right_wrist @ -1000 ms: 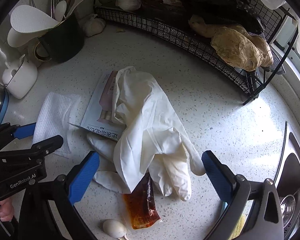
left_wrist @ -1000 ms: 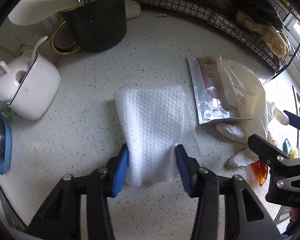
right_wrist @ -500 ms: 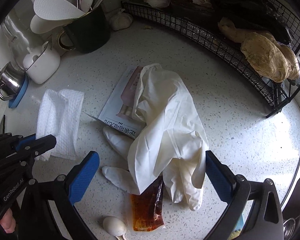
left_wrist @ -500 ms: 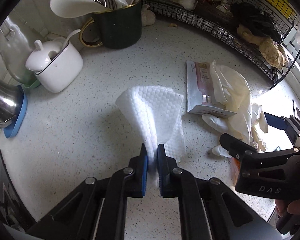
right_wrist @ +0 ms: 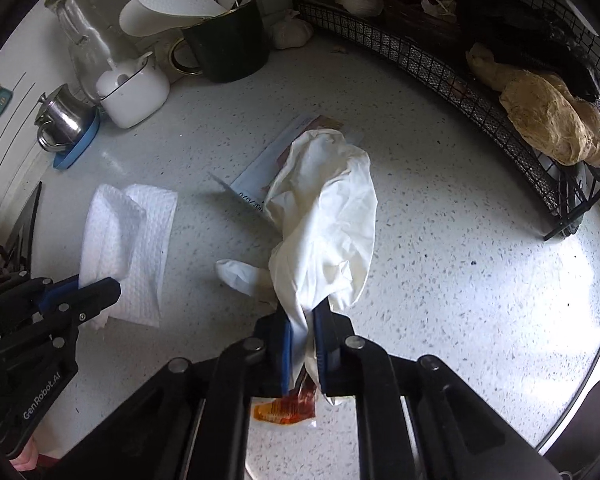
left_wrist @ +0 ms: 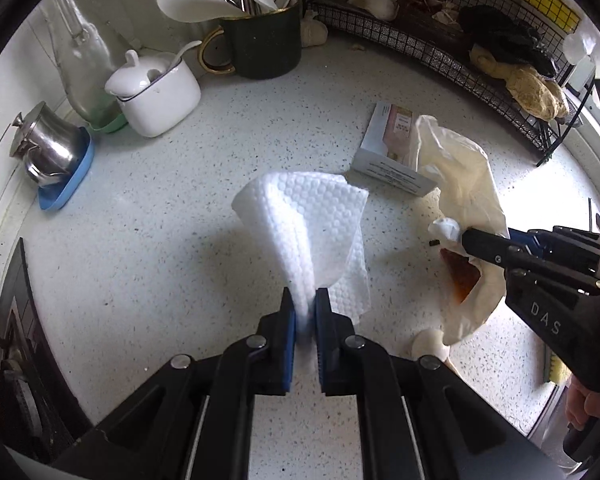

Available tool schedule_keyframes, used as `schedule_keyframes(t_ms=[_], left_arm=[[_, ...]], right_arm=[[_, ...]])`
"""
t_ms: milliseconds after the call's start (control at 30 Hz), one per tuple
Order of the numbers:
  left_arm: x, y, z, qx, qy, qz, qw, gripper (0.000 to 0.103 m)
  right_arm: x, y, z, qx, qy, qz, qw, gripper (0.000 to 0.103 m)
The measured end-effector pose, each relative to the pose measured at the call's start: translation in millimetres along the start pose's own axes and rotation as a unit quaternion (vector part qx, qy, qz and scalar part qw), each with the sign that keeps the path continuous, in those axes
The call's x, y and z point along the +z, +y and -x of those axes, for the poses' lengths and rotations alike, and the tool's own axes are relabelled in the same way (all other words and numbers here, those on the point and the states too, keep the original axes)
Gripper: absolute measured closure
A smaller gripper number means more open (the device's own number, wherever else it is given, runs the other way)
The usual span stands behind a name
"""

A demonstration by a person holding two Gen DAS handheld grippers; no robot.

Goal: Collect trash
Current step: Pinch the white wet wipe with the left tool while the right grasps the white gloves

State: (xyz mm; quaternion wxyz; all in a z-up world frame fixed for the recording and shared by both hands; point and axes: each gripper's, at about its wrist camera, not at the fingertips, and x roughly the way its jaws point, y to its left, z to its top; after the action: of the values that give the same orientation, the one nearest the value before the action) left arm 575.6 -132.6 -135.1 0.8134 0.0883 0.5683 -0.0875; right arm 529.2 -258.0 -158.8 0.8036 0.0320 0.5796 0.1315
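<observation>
The left hand-held gripper (left_wrist: 305, 312) had its blue pads pinched tight on a white dimpled paper towel (left_wrist: 308, 220), which rose from the jaws in a loose fold, its lower edge trailing near the speckled bench (left_wrist: 160, 260). The right hand-held gripper (right_wrist: 304, 332) was closing its jaws on a crumpled white rubber glove (right_wrist: 328, 216), the thin material already squeezed between the pads and the rest bunched up ahead of them. An orange sauce sachet (right_wrist: 286, 410) lay on the bench just under that gripper, partly hidden by it. The glove's far end draped over a flat printed packet (right_wrist: 268, 164) that rested on the bench beside it.

Farther off, along the back edge, stood a white lidded sugar pot (left_wrist: 156, 92), a dark green mug (left_wrist: 264, 44) stuffed with white spoons and utensils, a small steel jug (left_wrist: 46, 144) on a blue coaster, and a glass bottle (left_wrist: 84, 64). A black wire rack (right_wrist: 440, 56) curved round the right side, holding ginger root (right_wrist: 548, 124).
</observation>
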Motion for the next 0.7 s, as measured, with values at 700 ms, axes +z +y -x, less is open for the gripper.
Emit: schedule_keyframes(t_ms=[700], left_arm=[[-86.6,31.3,104.9,0.014,-0.066,0.056,0.9962,0.095]], right_arm=[[-70.4,80.5,105.3,0.065,-0.068,0.072,0.993,0.096]])
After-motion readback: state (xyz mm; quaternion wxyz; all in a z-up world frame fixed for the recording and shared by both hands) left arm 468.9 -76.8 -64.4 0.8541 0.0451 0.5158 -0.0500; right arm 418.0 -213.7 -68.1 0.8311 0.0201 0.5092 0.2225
